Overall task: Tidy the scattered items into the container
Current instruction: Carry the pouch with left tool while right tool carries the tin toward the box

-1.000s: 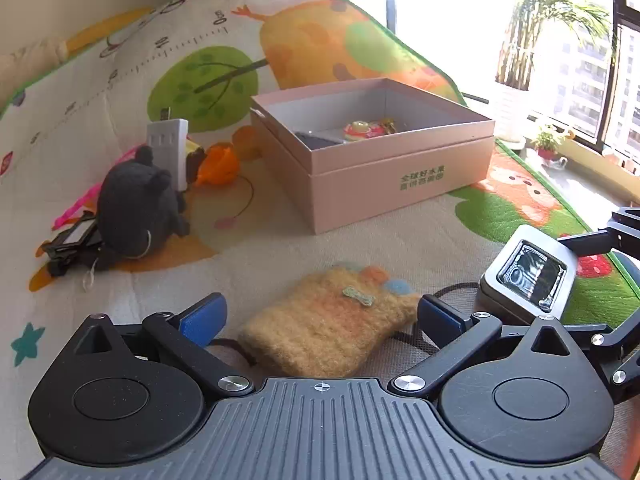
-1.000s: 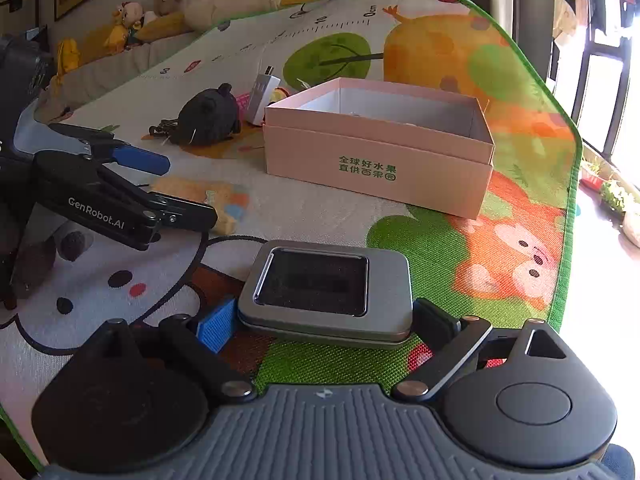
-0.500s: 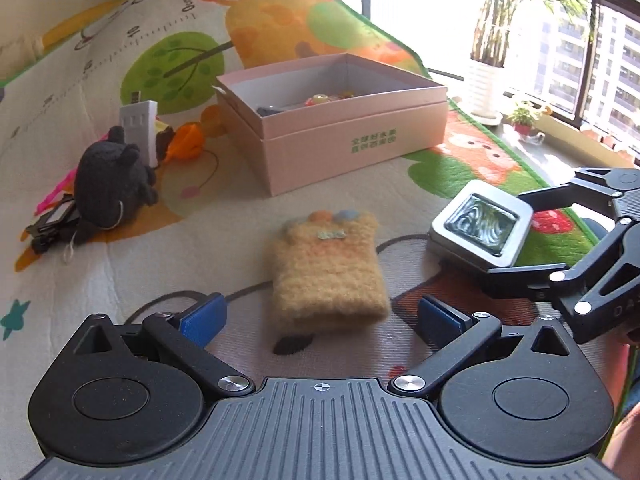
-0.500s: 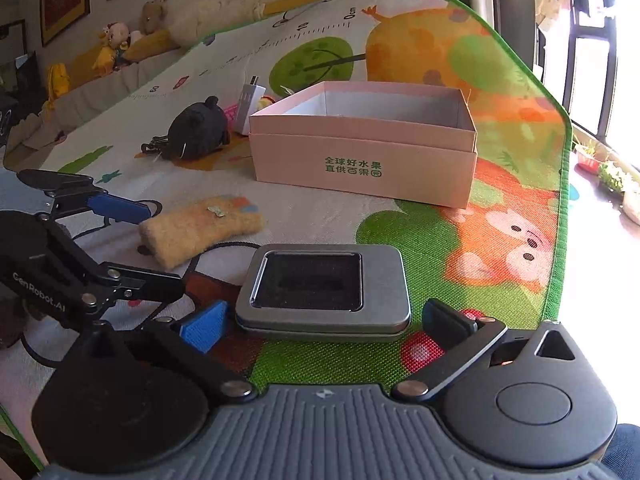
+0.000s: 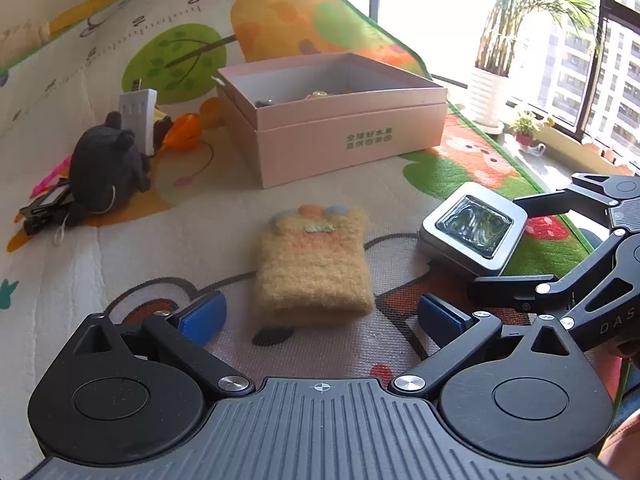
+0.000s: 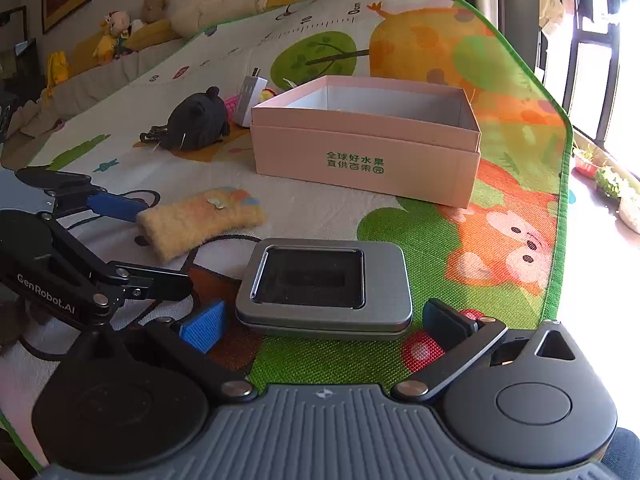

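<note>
A pink open box [image 5: 340, 120] stands on the play mat and holds a few small items; it also shows in the right wrist view [image 6: 364, 140]. A yellow knitted pouch [image 5: 314, 264] lies just ahead of my left gripper [image 5: 320, 316], which is open and empty. A silver tin with a window lid [image 6: 326, 286] lies just ahead of my right gripper [image 6: 324, 326], which is open with its pads either side of the tin's near edge. The tin [image 5: 472, 232] and the pouch [image 6: 200, 220] each show in the other view.
A black plush toy [image 5: 104, 168], a white charger [image 5: 138, 118], an orange item [image 5: 184, 132], a pink item and a black clip [image 5: 44, 208] lie left of the box. The mat's green edge [image 6: 560, 240] runs on the right, with a window and plants beyond.
My left gripper has pulled back from the pouch, which now lies fully ahead of it. My right gripper has drawn back slightly and opened wider around the tin.
</note>
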Available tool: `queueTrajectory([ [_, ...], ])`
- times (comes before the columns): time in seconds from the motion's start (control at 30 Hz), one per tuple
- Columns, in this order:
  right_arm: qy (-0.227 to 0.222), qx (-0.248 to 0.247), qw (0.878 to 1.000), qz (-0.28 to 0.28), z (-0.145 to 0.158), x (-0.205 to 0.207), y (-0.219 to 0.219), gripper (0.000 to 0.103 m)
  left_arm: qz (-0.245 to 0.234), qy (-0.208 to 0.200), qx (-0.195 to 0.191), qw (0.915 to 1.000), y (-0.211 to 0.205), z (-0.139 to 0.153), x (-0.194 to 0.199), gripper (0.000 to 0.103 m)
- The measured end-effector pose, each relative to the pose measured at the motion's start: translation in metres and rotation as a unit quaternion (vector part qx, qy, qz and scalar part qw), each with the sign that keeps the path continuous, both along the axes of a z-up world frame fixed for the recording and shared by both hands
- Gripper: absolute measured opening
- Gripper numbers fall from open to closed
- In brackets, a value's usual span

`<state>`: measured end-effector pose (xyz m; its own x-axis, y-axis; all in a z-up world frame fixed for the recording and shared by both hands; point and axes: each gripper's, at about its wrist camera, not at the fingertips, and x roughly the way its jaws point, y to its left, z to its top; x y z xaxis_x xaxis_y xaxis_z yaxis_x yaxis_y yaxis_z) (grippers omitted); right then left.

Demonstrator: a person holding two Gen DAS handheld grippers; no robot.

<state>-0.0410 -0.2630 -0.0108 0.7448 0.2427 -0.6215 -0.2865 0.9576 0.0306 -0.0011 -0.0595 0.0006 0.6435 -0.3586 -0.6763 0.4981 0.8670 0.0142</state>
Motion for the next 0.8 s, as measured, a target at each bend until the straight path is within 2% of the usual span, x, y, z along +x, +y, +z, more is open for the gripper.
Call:
queueTrajectory([
  [0.4,0.004,0.002,1.0,-0.001,0.0,0.0,-0.001,0.103,0.007,0.002,-0.001,1.0,-0.002,-0.001,0.001,0.103],
  [0.63,0.018,0.039,0.999,-0.008,0.003,-0.004,-0.011,0.103,0.01,-0.002,-0.004,0.9999,-0.001,-0.001,0.001,0.103],
  [0.8,0.011,-0.001,1.0,-0.001,0.0,-0.005,0.0,0.103,0.017,-0.008,-0.006,0.9998,-0.001,-0.001,-0.001,0.103],
])
